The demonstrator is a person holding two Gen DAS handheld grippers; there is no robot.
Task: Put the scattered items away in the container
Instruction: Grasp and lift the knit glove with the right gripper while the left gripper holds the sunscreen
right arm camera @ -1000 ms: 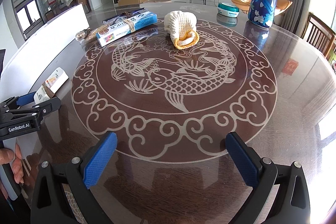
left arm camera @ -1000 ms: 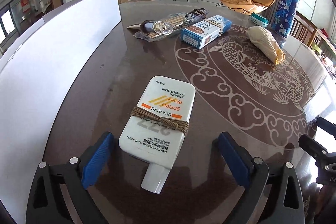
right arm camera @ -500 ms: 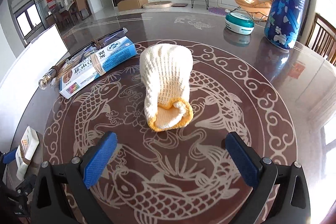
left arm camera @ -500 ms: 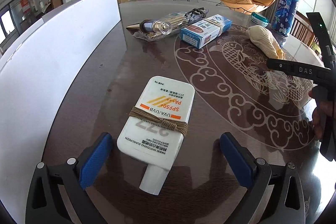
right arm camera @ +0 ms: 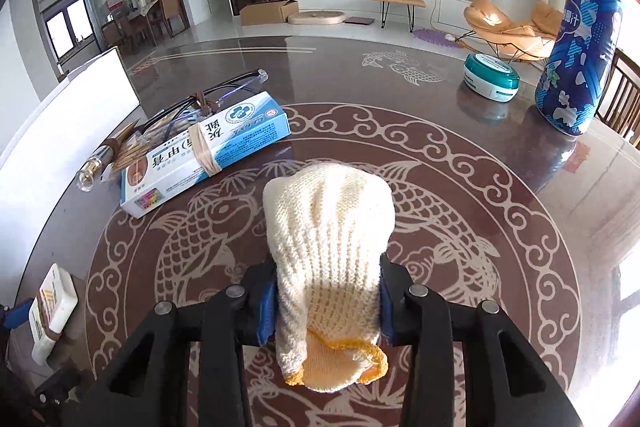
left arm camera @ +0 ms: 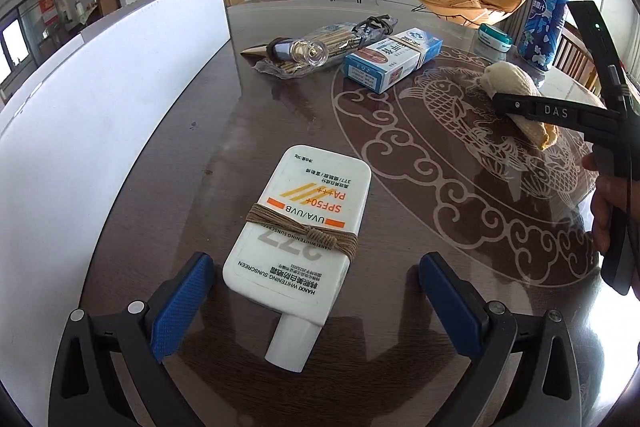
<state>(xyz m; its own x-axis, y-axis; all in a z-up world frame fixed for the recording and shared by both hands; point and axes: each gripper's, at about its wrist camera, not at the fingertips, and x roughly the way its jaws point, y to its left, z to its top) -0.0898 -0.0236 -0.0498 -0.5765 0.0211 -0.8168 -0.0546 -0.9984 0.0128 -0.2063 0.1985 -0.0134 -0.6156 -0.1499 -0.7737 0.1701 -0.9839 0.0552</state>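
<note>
A cream knitted glove (right arm camera: 328,227) with a yellow cuff lies on the patterned table (right arm camera: 460,187). My right gripper (right arm camera: 326,303) straddles its cuff end; the jaws are closing, and the blue pads press its sides. In the left wrist view the same glove (left arm camera: 508,83) shows at the right, partly behind the right gripper's black body. My left gripper (left arm camera: 316,291) stands open. The cap end of a white sunscreen tube (left arm camera: 304,223) tied with brown cord lies between its fingers, untouched. The white container's wall (left arm camera: 100,87) runs along the left.
A blue and white carton (right arm camera: 208,155) with a rubber band lies left of the glove, next to a bundle of glasses and sticks (left arm camera: 316,47). A tall blue bottle (right arm camera: 580,39) and a teal tin (right arm camera: 492,77) stand at the far right. A hand (left arm camera: 604,203) holds the right gripper.
The right gripper travelled across the table to the glove and its wide-open jaws have come together on it. The left gripper and the sunscreen tube have stayed put.
</note>
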